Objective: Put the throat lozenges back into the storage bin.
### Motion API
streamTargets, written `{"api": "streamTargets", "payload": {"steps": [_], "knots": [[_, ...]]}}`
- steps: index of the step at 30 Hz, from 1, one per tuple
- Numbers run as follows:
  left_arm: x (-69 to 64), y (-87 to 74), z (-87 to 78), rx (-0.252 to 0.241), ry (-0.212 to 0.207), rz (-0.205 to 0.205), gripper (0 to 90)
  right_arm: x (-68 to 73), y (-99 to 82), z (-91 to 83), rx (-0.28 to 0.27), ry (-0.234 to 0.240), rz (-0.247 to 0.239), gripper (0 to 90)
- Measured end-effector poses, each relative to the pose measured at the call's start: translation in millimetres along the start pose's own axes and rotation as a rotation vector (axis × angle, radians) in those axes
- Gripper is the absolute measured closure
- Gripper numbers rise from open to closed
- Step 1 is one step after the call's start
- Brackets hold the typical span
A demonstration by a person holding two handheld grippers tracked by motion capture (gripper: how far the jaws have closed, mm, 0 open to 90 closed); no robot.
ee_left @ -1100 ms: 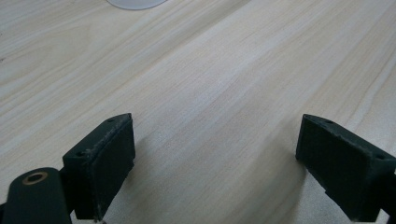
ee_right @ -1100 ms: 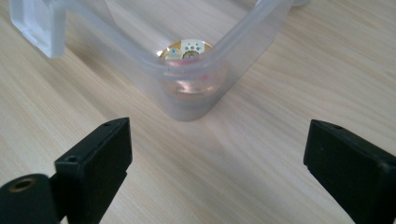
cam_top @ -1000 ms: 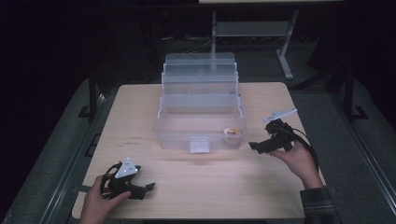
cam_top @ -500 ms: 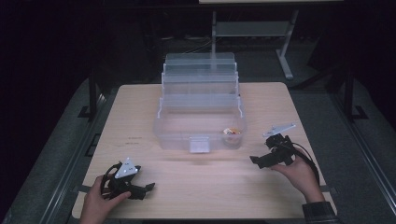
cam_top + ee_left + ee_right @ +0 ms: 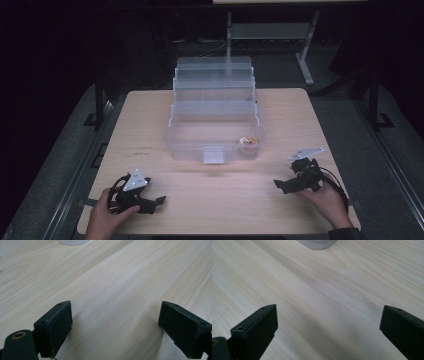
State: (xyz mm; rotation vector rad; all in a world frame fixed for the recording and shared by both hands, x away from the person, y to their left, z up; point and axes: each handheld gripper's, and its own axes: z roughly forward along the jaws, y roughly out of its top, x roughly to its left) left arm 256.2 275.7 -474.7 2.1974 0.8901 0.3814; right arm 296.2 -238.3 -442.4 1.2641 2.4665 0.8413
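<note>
High view: small orange-and-white item (image 5: 248, 141) lying in the clear tiered plastic box (image 5: 215, 125), at five o'clock in its bottom tray. Right gripper (image 5: 286, 185) low over pale wood-grain desk (image 5: 280, 115), fingers just spread wide, nothing between. Left gripper (image 5: 155, 202) at seven o'clock, fingers apart, empty. Placing apparently finished.

The tiered organizer box (image 5: 215, 120) is clear plastic; the small item (image 5: 247, 141) inside is orange and white; the table (image 5: 150, 115) is pale woodgrain; both grippers' jaws are black.
</note>
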Motion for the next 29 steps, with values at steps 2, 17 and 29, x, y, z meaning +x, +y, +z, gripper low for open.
{"api": "streamTargets", "payload": {"steps": [2,17,29], "knots": [[0.2,0.0,-0.2,0.003,0.000,0.002,11.0,0.0,-5.8,0.0,-0.006,0.000,0.007,1.2],[-0.3,-0.6,-1.0,0.004,0.003,0.003,11.1,-6.5,-47.0,2.4,-0.019,-0.043,0.074,0.0],[-0.8,-0.8,-1.2,0.003,0.005,-0.001,11.1,-4.1,-50.5,3.6,-0.037,-0.062,0.057,0.0]]}}
